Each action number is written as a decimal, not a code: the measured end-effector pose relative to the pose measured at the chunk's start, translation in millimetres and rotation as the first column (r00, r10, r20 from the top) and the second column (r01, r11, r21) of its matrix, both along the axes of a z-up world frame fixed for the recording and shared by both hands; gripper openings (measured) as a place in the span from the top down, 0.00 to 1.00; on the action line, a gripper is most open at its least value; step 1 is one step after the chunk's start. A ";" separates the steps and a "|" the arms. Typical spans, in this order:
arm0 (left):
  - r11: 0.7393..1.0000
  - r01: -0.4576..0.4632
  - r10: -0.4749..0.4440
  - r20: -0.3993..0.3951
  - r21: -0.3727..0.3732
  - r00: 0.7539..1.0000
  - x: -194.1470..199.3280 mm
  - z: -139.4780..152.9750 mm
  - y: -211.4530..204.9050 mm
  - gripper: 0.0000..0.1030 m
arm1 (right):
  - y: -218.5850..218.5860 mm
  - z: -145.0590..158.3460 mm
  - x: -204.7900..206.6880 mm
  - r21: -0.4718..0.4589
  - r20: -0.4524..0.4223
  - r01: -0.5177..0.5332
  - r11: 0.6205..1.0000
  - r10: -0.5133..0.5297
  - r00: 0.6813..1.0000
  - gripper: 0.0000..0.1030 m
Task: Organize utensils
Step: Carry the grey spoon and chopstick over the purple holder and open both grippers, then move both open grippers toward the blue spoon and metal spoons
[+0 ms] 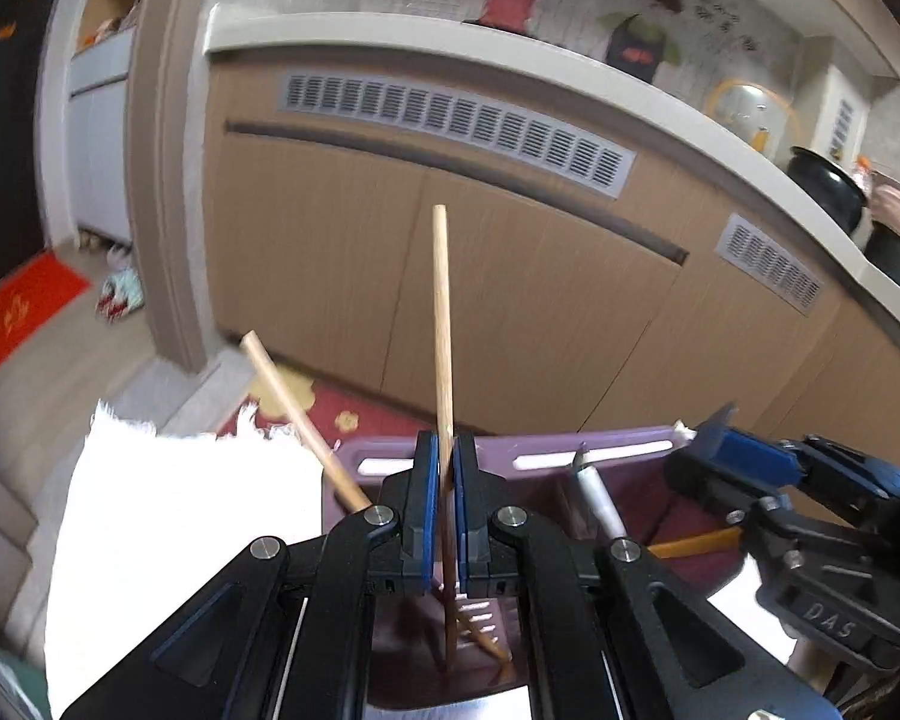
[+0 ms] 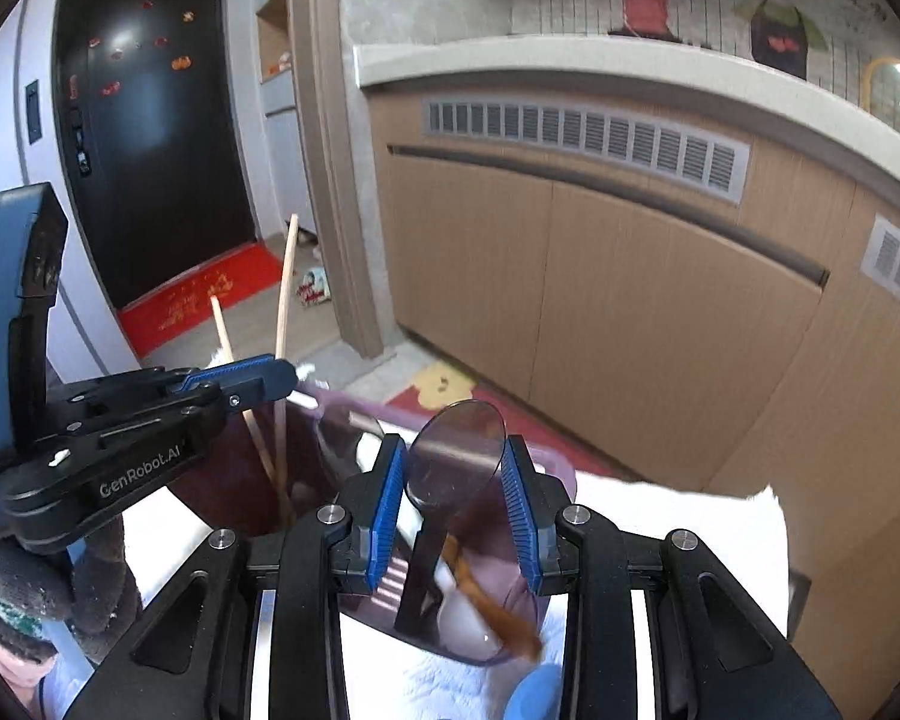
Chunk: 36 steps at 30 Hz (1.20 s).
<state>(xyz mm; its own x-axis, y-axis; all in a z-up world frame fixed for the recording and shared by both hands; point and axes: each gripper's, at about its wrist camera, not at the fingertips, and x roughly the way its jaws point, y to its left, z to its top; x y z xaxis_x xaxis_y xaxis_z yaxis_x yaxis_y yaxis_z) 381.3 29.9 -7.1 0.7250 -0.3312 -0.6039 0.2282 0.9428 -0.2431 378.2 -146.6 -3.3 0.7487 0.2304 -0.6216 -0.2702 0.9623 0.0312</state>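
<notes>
Presently left tongs (image 1: 447, 480) seen clamped tight on upright wooden chopstick (image 1: 442, 324), lower end inside purple utensil holder (image 1: 600, 441). Second chopstick (image 1: 303, 420) leaned in same compartment. Right tongs (image 2: 453, 474) held part-open around translucent dark spoon (image 2: 456, 450), bowl gripped between blue pads, above holder's neighbouring compartment. White cloth (image 1: 180, 516) spread beneath.

One wooden chopstick (image 1: 442, 324) stands upright in the purple holder (image 1: 618, 447), a second chopstick (image 1: 297, 414) leans left; a translucent dark spoon (image 2: 457, 450) tilts bowl-up over it.
</notes>
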 end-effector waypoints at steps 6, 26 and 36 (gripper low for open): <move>0.997 -0.053 0.052 0.016 0.052 0.999 -26.6 18.8 4.9 0.53 | -9.5 5.5 -13.3 0.013 0.000 0.009 1.000 -0.009 1.000 0.65; 0.981 0.066 0.005 -0.367 0.181 0.930 -164.3 -50.7 -31.5 0.14 | -73.1 -29.7 -163.5 0.022 -0.221 0.162 0.986 -0.154 0.963 0.24; 0.940 0.289 -0.208 -0.367 0.183 0.907 -197.9 -50.0 -103.5 0.34 | -118.2 -67.7 -225.1 -0.010 -0.253 0.285 0.958 -0.279 0.926 0.20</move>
